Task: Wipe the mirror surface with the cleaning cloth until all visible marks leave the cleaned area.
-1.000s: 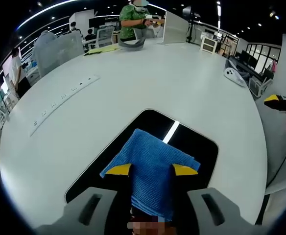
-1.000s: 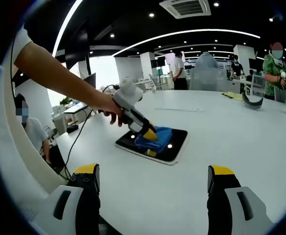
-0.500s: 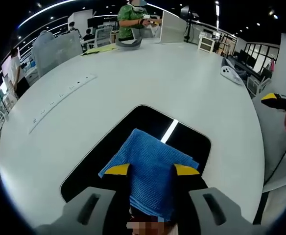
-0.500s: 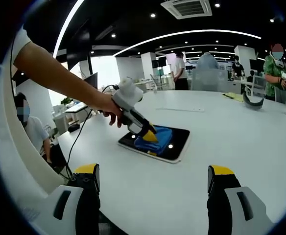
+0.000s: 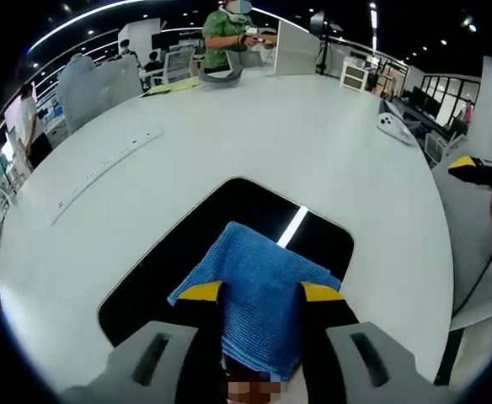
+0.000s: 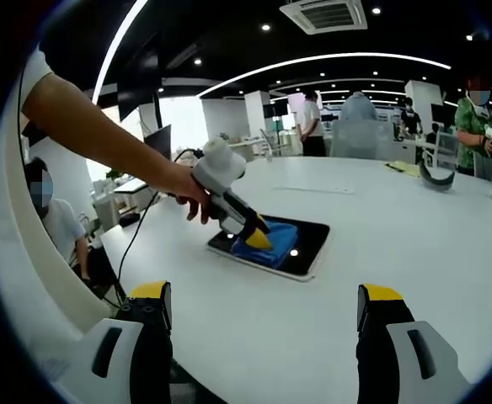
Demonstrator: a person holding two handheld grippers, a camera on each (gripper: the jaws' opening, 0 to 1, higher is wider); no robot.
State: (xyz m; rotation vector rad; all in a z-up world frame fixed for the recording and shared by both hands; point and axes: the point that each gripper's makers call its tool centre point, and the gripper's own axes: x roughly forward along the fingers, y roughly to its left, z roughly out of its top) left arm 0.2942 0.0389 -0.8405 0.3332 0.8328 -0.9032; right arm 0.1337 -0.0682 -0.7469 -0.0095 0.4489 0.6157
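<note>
Mirror [image 5: 229, 210] flat on white table [image 5: 313, 143]; no marks visible on bare part. Left gripper [image 5: 261, 292] clamps blue cloth [image 5: 259, 286] onto it, wiping underway. Right gripper [image 6: 263, 307] wide open, empty.

Cloth [image 5: 263, 290] lies on mirror [image 5: 187, 252], which lies on table [image 5: 254, 126].

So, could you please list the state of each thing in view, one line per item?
Left gripper: shut on the blue cloth, pressing it down onto the mirror.
Blue cloth: folded, lying on the mirror.
Mirror: flat on the white table, dark, reflecting a ceiling light.
Right gripper: open, holding nothing, away from the mirror.
</note>
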